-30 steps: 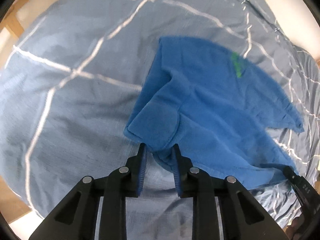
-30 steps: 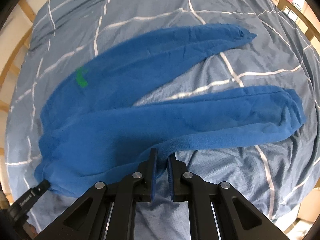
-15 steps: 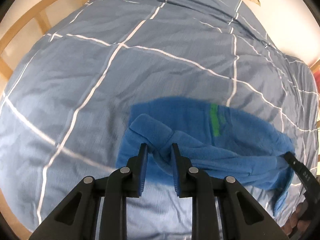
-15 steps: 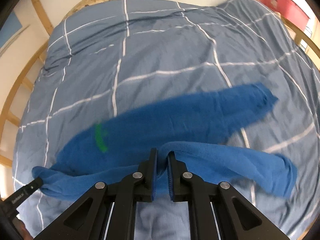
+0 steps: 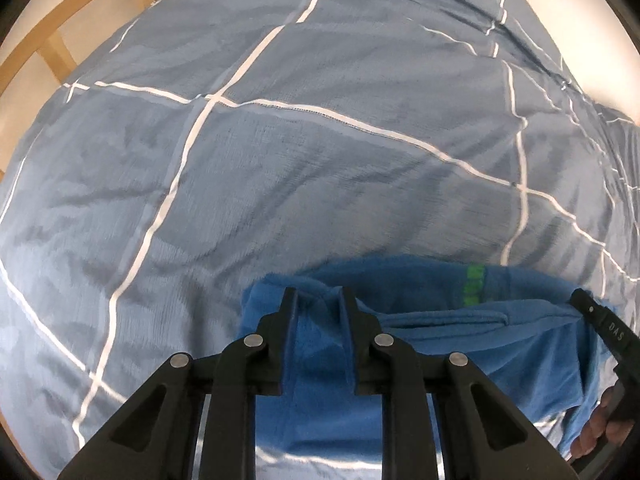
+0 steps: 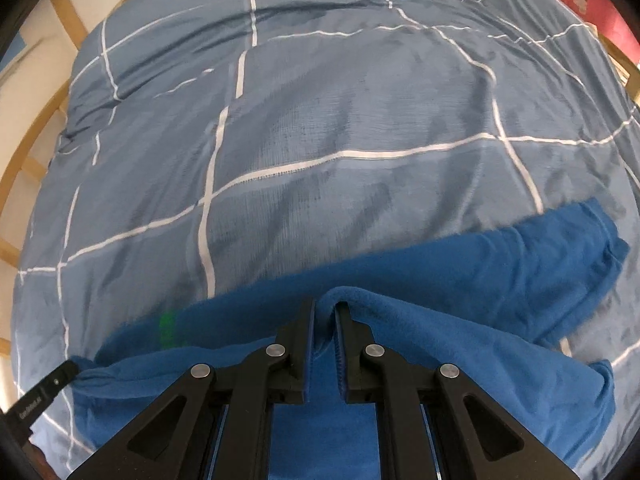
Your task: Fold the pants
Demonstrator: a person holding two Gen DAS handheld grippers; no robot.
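Observation:
Blue fleece pants [image 5: 432, 316] with a green label [image 5: 474, 286] lie low across a blue-grey checked bed cover. My left gripper [image 5: 318, 294] is shut on a bunched fold near the waist end. My right gripper [image 6: 325, 308] is shut on a fold of the nearer leg, which drapes over its fingertips. In the right wrist view the pants [image 6: 460, 276] stretch from the left gripper's finger [image 6: 44, 390] at lower left to the leg ends at the right, one leg laid close along the other. The right gripper's finger [image 5: 600, 320] shows at the left wrist view's right edge.
The checked bed cover [image 5: 280, 152] with white stripes fills both views beyond the pants. A wooden bed frame [image 5: 60, 44] curves along the left. A red box [image 6: 584, 0] stands at the far right corner. A person's fingers [image 5: 600, 424] show at the lower right.
Both grippers have carried the gripped edge across the bed, folding the near leg over toward the far leg. The pants now sit lower in both views and more bed cover shows beyond them.

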